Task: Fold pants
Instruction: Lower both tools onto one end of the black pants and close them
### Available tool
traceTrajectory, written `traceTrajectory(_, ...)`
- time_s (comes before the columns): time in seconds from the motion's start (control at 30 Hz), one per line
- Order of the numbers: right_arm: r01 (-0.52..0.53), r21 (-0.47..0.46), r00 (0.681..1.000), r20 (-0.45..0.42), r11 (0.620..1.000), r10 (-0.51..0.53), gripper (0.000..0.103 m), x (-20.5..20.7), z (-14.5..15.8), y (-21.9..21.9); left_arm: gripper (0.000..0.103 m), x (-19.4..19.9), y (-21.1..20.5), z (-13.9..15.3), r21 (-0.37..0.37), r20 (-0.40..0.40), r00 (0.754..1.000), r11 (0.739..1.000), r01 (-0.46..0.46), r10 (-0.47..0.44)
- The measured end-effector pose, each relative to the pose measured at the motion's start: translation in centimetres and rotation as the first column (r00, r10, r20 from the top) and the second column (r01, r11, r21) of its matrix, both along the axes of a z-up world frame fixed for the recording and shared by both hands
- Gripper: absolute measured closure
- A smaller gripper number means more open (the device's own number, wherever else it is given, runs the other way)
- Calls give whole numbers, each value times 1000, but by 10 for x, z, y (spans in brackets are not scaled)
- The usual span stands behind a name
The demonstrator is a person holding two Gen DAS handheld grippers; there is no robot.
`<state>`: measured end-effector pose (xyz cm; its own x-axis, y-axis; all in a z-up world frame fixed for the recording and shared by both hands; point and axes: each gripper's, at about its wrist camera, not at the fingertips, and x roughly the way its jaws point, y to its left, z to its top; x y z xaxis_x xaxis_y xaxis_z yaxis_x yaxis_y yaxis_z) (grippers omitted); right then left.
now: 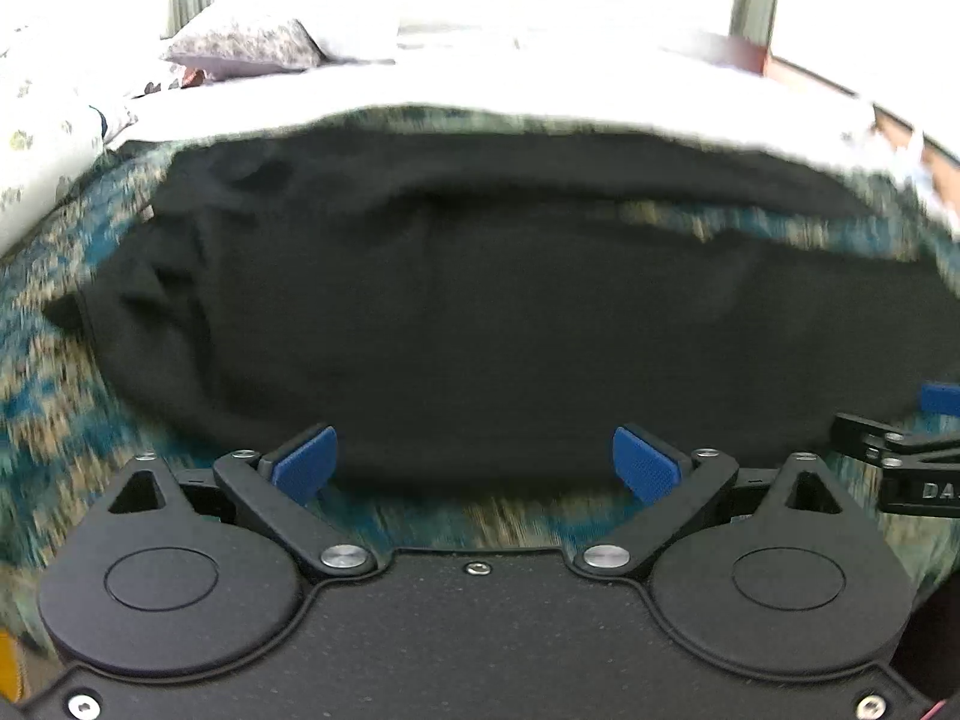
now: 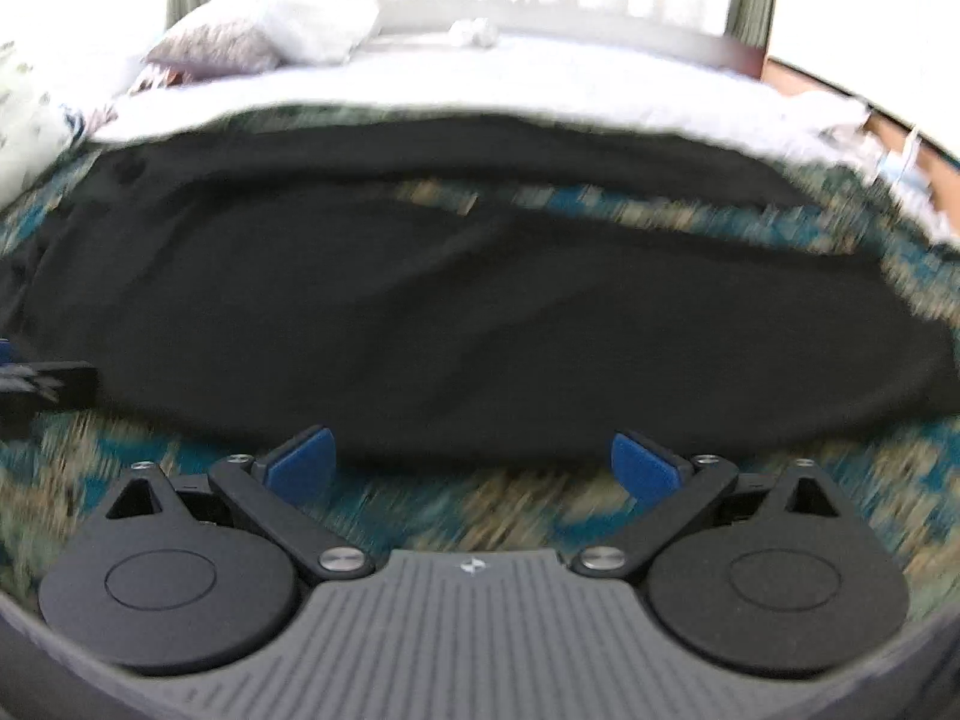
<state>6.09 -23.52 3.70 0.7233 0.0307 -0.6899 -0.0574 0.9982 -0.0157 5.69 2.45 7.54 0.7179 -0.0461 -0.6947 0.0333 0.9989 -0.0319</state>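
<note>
Two tongs, both spread wide, neither pinching anything.

Left wrist view: left tongs (image 1: 474, 459) spread, blue pads (image 1: 303, 462) far apart, nothing between them. Black pants (image 1: 480, 312) lie flat on a patterned teal-and-tan blanket (image 1: 54, 372) on the bed. Near hem edge of the pants sits just ahead of the pads, a strip of blanket showing between the pads and the tongs body. The pants spread sideways across most of the view; waist or leg end can't be told, blurred. A gap in the dark cloth at upper right shows blanket between two layers or legs. Right tongs (image 1: 912, 450) poke in at the right edge, just beside the pants' near edge, one blue pad visible; spread or not can't be told from here. White sheet (image 1: 540, 90) beyond the blanket, floral pillow (image 1: 246, 42) at upper left, curtains behind, overexposed window.

Right wrist view: right tongs (image 2: 471, 459) spread, blue pads (image 2: 645, 468) apart, empty. Pants (image 2: 480, 324) lie ahead, near edge close to the pad tips, not gripped. Two dark leg shapes with a blanket (image 2: 540, 516) strip between them at upper centre. Left tongs (image 2: 36, 381) show as a dark blurred shape at the left edge, at the pants' edge. White sheet (image 2: 540, 78) and pillow (image 2: 210, 45) behind. Whole frame motion-blurred.
</note>
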Motion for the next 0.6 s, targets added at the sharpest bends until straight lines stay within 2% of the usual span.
traceTrajectory(0.1,72,11,997,41,997,-73,0,31,25,-26,3,36,26,29,-34,19,999,999,-35,36)
traceTrajectory(0.23,194,77,979,54,978,-198,0,81,55,-69,3,102,62,58,-79,-7,996,993,-92,92)
traceTrajectory(0.37,347,169,931,54,922,-360,0,138,76,-111,3,173,99,71,-86,-48,979,975,-204,200)
traceTrajectory(0.47,429,228,894,35,874,-447,0,178,81,-137,3,225,122,73,-107,-66,953,947,-303,297)
traceTrajectory(0.6,497,276,858,-18,823,-513,0,237,74,-161,3,287,148,63,-181,-72,912,894,-409,403)
